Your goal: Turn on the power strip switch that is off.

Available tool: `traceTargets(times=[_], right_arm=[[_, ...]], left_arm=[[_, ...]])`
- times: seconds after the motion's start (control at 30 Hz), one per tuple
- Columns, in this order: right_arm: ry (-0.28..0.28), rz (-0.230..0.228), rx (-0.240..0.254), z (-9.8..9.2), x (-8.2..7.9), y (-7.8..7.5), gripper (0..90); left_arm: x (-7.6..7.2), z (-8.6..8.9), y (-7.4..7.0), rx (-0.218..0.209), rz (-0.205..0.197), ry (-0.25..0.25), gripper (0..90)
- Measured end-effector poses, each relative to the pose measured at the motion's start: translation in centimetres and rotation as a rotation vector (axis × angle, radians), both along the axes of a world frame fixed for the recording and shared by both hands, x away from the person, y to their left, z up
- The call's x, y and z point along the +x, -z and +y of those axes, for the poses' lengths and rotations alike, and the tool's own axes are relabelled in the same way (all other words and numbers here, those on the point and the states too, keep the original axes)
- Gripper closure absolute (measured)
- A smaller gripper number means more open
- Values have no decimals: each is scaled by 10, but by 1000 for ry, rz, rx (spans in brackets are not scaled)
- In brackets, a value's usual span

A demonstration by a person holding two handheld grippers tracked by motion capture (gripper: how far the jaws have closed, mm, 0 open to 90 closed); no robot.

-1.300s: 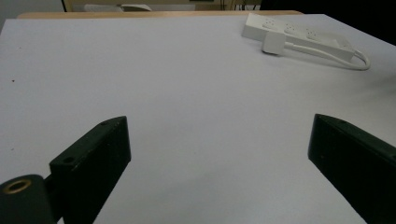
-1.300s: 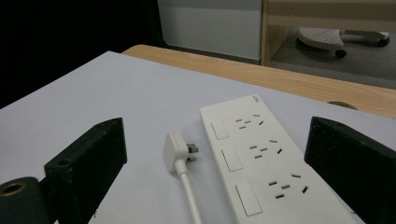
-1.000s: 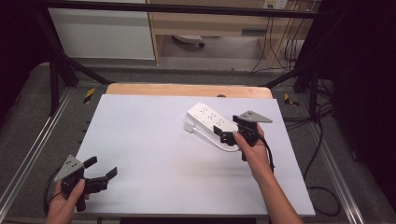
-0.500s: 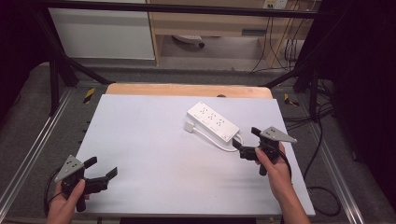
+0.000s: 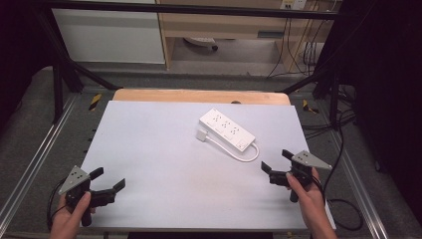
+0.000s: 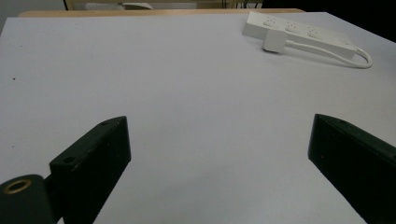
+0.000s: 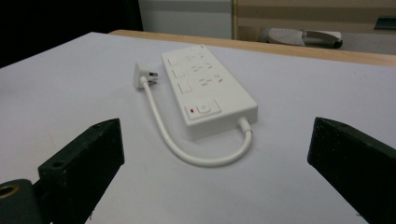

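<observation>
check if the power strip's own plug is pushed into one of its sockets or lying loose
Lying loose. The plug rests on the white table beside the power strip, its cord looping round from the switch end; the sockets are bare.

the white surface [image 5: 164, 164] lies bare across its whole left and middle, so the left claw [image 5: 108, 185], spread wide at the near left corner, has open passage forward and to the right with nothing in its path. the one obstacle is the power strip [image 5: 227, 129], lying flat and slantwise right of centre toward the far edge, with its cord [image 5: 239, 155] looping along its near side and its plug [image 5: 201, 135] just beside its left end. the right claw [image 5: 276, 166], also wide open, sits near the right edge, close to the cord loop but apart from it, with bare surface between.
</observation>
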State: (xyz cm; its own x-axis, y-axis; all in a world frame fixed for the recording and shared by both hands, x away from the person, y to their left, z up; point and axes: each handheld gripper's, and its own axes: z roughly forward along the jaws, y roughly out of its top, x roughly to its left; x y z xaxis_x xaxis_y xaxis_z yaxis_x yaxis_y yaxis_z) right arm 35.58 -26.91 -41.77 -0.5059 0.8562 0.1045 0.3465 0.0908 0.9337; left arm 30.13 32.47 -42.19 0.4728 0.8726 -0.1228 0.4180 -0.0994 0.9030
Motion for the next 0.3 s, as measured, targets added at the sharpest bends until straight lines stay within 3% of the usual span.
traceTargets(times=[0.2, 0.3], right_arm=[[27, 43, -30, -8, -8, 18, 41], [43, 87, -74, -10, -8, 26, 40]], left_arm=[[-1, 0, -1, 3, 0, 1, 59], [0, -1, -1, 3, -3, 3, 59]])
